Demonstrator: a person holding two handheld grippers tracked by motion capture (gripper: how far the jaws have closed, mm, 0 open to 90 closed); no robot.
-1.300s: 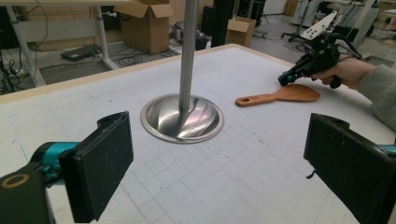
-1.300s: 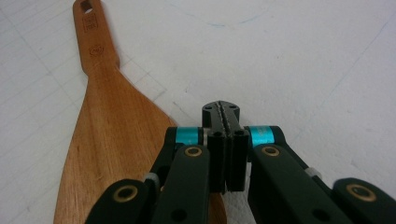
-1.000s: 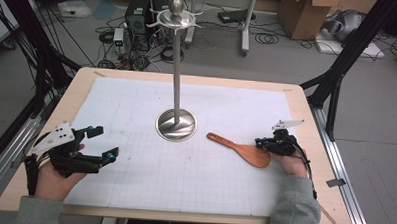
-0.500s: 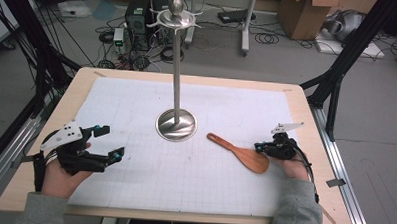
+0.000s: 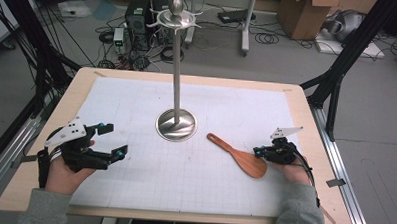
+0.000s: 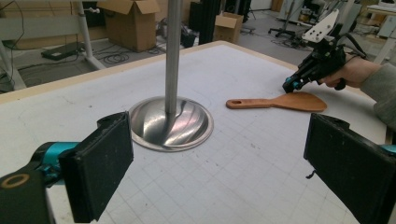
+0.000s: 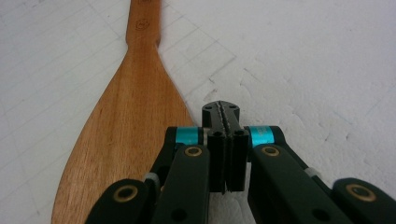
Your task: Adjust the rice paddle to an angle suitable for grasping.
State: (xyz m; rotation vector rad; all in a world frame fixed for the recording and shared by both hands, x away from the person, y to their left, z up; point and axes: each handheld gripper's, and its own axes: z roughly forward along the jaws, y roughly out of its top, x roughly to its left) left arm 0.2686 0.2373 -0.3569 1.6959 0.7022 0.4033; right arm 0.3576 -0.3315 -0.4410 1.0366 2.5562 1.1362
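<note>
Work looks at the very start: the wooden spatula (image 5: 241,156) lies flat on the table's white mat (image 5: 137,90), toward the right edge, not yet picked up. The right gripper (image 7: 223,112) has jaws pressed together w/ nothing between, tip just beside the spatula's blade. The left gripper (image 5: 110,140), jaws wide apart and empty, hovers near the left edge; the metal stand (image 5: 176,123) at the mat's centre has empty hooks, so grasp, lift & probably hanging are all left.

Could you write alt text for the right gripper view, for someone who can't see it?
The right claw, its two black jaws pressed shut on nothing, points down at a white gridded mat. Just beside its tip lies a wooden rice paddle, flat on the mat, its handle pointing away toward the top of the picture.
</note>
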